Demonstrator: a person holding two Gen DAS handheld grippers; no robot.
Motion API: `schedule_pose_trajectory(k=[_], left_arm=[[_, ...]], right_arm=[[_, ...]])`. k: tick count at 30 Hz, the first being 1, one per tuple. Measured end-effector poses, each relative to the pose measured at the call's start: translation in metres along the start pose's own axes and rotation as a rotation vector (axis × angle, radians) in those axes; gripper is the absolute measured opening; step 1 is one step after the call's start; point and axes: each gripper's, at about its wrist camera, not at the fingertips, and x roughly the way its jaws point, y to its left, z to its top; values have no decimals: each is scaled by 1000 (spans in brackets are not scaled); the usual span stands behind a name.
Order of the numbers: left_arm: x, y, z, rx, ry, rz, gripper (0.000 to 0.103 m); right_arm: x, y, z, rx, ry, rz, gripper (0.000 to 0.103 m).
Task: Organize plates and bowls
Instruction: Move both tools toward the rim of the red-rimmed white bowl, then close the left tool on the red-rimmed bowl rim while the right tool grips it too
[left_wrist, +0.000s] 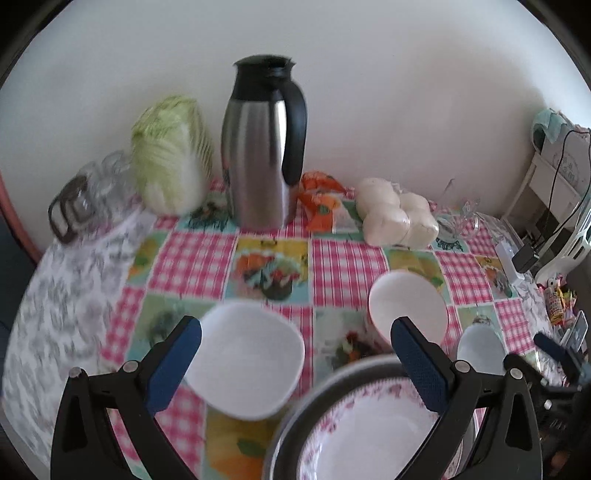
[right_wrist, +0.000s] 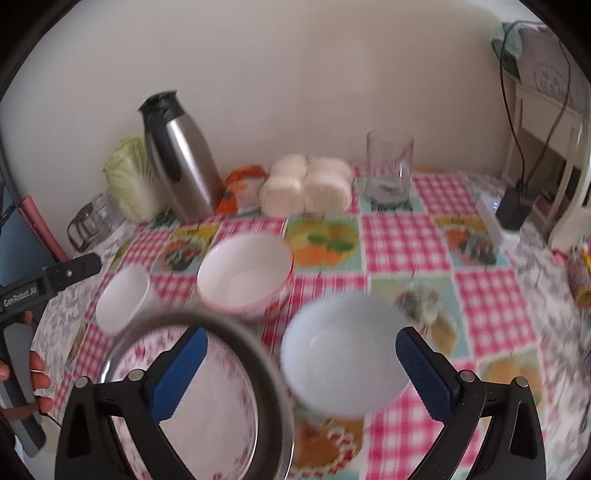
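My left gripper (left_wrist: 295, 323) is open and hangs over a white square-shaped bowl (left_wrist: 243, 362), whose left side lies between the blue pads. To its right, a pink floral plate (left_wrist: 369, 435) rests in a round metal tray (left_wrist: 325, 380). Beyond stand a pink-rimmed bowl (left_wrist: 406, 306) and a pale bowl (left_wrist: 480, 347). My right gripper (right_wrist: 301, 332) is open above that pale bowl (right_wrist: 343, 354), which sits between its fingers, untouched. Its left finger overlaps the floral plate (right_wrist: 207, 398). The pink-rimmed bowl (right_wrist: 243, 273) and the white square-shaped bowl (right_wrist: 122, 299) are further back.
Along the wall stand a steel jug (left_wrist: 258, 147), a cabbage (left_wrist: 170, 155), glass jars (left_wrist: 92, 192), an orange packet (left_wrist: 317, 199), bagged white buns (left_wrist: 391, 214) and a drinking glass (right_wrist: 388, 170). A charger with cable (right_wrist: 511, 210) lies right. A hand (right_wrist: 37, 373) holds the left gripper's handle.
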Motion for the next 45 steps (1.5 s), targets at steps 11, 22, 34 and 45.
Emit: schedule_pose_trajectory(k=[11,22,34,45], left_arm=[[13,-15,63,6,-28,-43,102],[60,-48,68,129,71,-66,102],[101,-63,67,126,131,-117,102],[136,-65,47,121,285,-93,102]], right_arm=[[17,10,80,-1,-5,-13,103],[57,24,89,-54,53,-37,103],[99,20,80,-72,164,-22,103],[126,24,70,-53,261,-8,89]])
